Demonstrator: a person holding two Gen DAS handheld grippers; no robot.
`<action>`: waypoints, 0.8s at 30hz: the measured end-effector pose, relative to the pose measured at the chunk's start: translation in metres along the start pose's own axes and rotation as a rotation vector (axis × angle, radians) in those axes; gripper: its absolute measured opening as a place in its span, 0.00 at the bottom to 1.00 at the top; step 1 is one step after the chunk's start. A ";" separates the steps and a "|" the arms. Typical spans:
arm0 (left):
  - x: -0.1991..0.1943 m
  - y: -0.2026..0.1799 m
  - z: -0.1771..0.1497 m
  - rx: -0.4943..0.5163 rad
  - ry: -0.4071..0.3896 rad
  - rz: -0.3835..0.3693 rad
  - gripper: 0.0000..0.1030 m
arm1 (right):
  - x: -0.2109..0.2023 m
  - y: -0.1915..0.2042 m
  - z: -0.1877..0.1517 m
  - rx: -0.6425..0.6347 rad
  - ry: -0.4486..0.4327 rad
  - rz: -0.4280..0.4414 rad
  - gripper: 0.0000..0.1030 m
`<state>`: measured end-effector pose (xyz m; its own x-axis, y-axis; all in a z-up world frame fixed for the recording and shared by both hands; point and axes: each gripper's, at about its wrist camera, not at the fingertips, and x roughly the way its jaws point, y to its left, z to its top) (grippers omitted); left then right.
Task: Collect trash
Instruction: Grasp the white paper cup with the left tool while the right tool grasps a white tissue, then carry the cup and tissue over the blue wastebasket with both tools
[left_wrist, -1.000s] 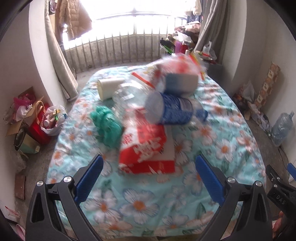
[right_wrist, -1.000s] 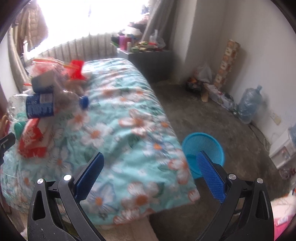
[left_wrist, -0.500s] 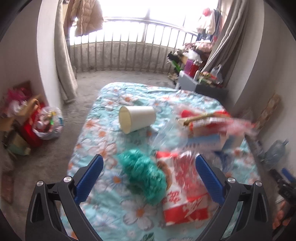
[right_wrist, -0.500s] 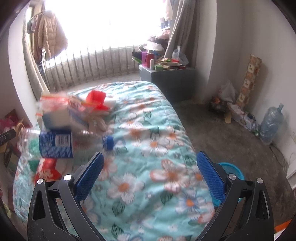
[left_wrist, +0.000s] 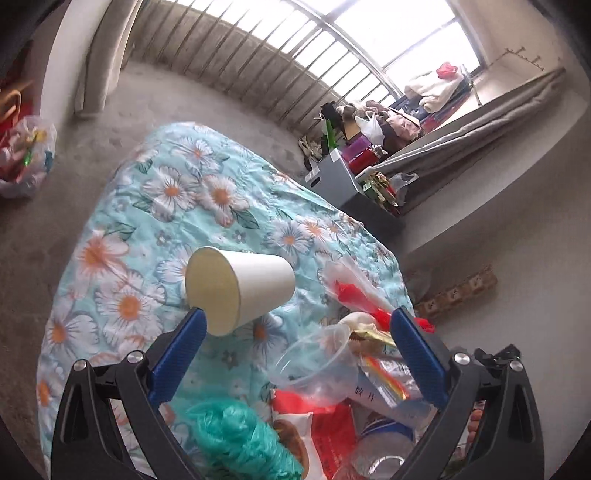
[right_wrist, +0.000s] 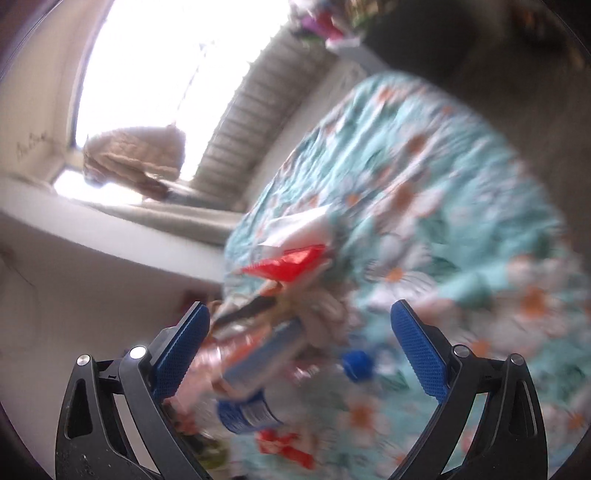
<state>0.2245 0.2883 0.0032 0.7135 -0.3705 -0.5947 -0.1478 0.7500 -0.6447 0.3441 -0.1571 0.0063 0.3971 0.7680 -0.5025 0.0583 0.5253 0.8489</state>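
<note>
Paper cup (left_wrist: 240, 290) lies on its side on bedspread (left_wrist: 177, 192); clear cup (left_wrist: 317, 369) and wrappers (left_wrist: 354, 291) piled right of it.

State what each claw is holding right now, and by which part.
Nothing is held. The left claw is open above the clear plastic cup and paper cup; the right claw is open over the blurred trash pile.

1. Daylight floods in from the far window (left_wrist: 388, 33), overexposed in both views.
2. Left wrist view is sharp; right wrist view is heavily motion-blurred.
3. Fisheye curvature and dark corners frame both.
</note>
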 end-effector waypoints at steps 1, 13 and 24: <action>0.004 0.003 0.003 -0.008 0.005 -0.002 0.89 | 0.018 -0.005 0.014 0.037 0.029 0.014 0.90; 0.043 0.024 0.018 0.031 0.055 0.094 0.41 | 0.117 -0.015 0.073 0.213 0.139 0.040 0.51; 0.037 0.015 0.028 0.045 -0.012 0.048 0.04 | 0.130 0.016 0.089 0.174 0.143 0.063 0.00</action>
<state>0.2681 0.3012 -0.0148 0.7144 -0.3269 -0.6187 -0.1513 0.7911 -0.5927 0.4779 -0.0818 -0.0307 0.2718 0.8477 -0.4556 0.1999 0.4134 0.8884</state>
